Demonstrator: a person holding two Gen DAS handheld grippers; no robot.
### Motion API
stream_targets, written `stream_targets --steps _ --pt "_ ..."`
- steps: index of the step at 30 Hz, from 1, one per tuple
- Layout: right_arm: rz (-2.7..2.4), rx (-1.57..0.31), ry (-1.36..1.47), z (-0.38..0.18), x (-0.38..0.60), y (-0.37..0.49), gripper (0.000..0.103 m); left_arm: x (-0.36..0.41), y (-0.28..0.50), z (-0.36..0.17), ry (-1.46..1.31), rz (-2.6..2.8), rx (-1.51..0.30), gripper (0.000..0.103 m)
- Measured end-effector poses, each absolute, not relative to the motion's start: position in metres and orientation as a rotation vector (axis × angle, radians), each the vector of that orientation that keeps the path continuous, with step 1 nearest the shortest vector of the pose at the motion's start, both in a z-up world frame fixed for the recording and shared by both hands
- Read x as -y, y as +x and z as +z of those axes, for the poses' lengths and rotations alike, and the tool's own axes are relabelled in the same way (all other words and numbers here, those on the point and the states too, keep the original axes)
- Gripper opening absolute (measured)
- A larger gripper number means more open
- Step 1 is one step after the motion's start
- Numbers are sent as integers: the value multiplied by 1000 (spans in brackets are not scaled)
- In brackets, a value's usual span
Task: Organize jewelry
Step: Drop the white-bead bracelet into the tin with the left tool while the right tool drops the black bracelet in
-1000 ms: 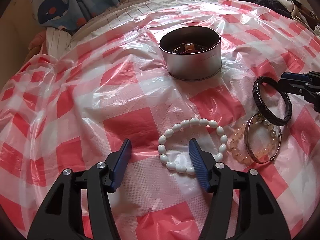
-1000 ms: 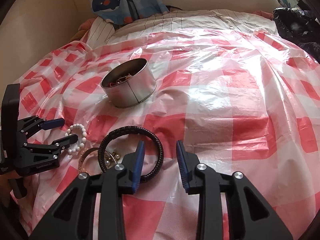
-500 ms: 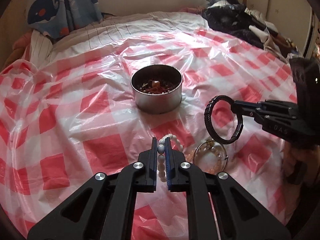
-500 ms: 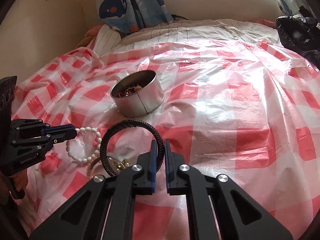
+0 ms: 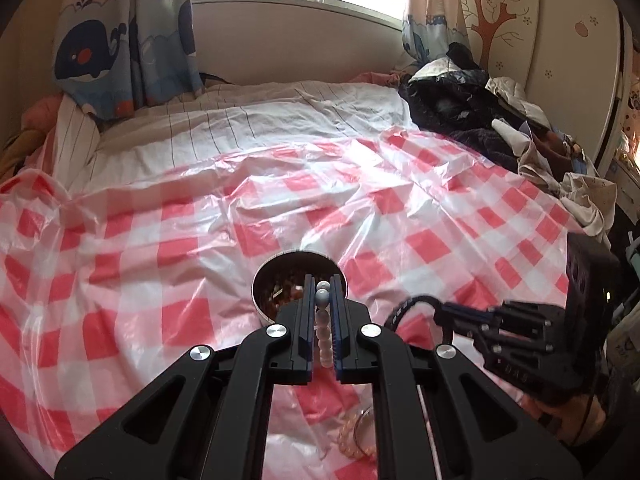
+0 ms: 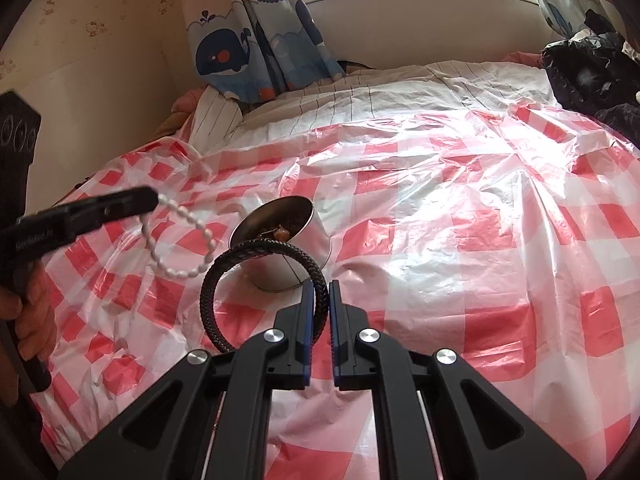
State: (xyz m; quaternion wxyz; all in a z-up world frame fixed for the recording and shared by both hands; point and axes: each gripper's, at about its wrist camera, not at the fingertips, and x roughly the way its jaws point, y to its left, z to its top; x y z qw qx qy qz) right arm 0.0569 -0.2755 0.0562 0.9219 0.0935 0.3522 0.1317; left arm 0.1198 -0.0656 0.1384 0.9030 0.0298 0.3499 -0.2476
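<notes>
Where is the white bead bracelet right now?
Clamped in the left tool, the white bead bracelet hangs above the checked sheet, left of the round tin.

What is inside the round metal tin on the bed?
The metal tin holds a jumble of small brown and orange pieces; the black bracelet crosses its opening, so deeper contents are hidden.

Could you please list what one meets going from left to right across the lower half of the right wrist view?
left gripper → white bead bracelet hanging from it → black braided bracelet → right gripper clamped on that bracelet.
</notes>
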Motion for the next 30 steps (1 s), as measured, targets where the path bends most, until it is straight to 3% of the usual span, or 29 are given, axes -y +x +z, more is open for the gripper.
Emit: stream_targets --steps 4,8,12,13,22,24,30 --pt "261 -722 191 57 278 62 8 76 160 126 0 -492 -754 7" --pt "259 -728 184 57 276 73 8 76 199 70 15 -407 -923 12" --pt "269 -721 155 64 266 89 8 41 187 58 -48 -357 -919 39" --pt "272 -716 148 67 263 94 8 32 180 59 -45 -347 -911 41" --pt "306 -744 62 69 209 154 9 6 105 57 31 -363 -913 49" --pt "287 -796 58 57 207 161 25 18 93 52 72 -392 -918 49" --pt "262 -776 89 64 246 99 30 51 69 43 132 -493 -920 49"
